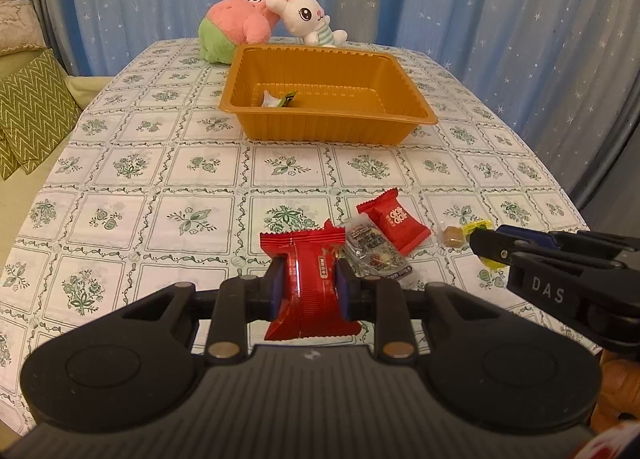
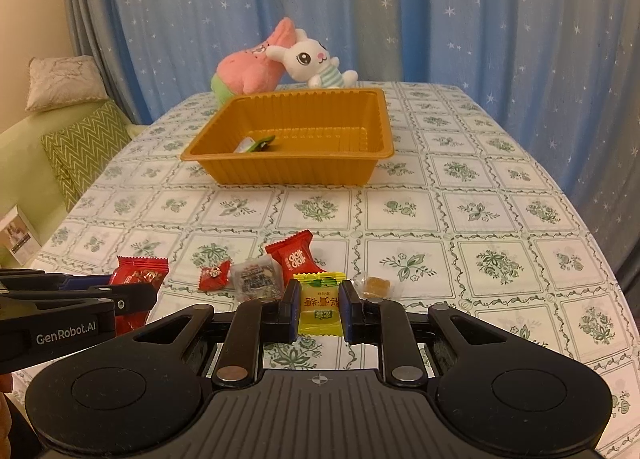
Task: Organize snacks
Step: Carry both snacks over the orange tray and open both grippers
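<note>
while pinched crosswise, red snack packet [image 1: 310, 279] fills left claw [image 1: 309, 283], above table [image 1: 200, 163]

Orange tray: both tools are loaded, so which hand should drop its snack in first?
Probably left. The left tool, holding the red packet, faces the orange tray almost head-on. For the right tool, holding the yellow candy, it lies off to the left.

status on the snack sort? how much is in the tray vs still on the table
Done: one small green-and-white packet lies in the orange tray.

In hand: the left gripper is shut on a red snack pack; the right gripper is shut on a yellow candy.

Left on the tablecloth: a red pouch, a clear-wrapped snack, a small red candy and a brown candy.
</note>
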The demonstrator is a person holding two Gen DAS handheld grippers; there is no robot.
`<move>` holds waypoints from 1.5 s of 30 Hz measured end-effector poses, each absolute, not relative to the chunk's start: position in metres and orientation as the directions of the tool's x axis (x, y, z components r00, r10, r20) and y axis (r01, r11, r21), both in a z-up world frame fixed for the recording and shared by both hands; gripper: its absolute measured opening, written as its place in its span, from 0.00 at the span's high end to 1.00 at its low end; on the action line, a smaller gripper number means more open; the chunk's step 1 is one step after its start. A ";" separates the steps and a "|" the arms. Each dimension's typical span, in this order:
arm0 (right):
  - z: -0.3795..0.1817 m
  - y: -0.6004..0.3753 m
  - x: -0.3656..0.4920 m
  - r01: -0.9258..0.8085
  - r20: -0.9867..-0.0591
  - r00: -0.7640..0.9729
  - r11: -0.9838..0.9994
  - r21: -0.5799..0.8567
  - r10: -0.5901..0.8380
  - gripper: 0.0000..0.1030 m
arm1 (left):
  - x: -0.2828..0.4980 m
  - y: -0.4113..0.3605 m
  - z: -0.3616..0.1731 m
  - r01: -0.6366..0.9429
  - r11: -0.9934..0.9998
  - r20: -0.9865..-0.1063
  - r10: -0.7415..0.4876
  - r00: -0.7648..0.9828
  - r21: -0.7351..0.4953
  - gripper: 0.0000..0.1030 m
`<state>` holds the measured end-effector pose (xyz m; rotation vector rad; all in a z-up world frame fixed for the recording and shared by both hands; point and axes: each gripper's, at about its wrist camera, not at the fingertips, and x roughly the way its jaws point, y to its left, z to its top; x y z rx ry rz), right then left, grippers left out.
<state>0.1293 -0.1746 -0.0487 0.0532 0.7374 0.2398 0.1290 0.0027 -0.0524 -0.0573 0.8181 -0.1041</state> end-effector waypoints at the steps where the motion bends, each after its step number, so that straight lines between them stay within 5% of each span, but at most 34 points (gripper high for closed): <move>1: -0.047 -0.175 0.129 -0.199 -0.657 0.716 0.971 0.132 0.236 0.80 | 0.129 0.003 -0.051 0.071 0.993 -0.723 -0.115 0.681 -0.091 0.77; 17: -0.028 -0.182 0.149 -0.201 -0.638 0.726 0.966 0.160 0.257 0.80 | 0.158 0.005 -0.032 0.092 0.991 -0.703 -0.134 0.699 -0.098 0.77; 45: -0.012 -0.183 0.338 -0.234 -0.616 0.730 0.955 0.183 0.297 0.80 | 0.344 0.011 -0.025 0.112 0.988 -0.682 -0.154 0.715 -0.105 0.77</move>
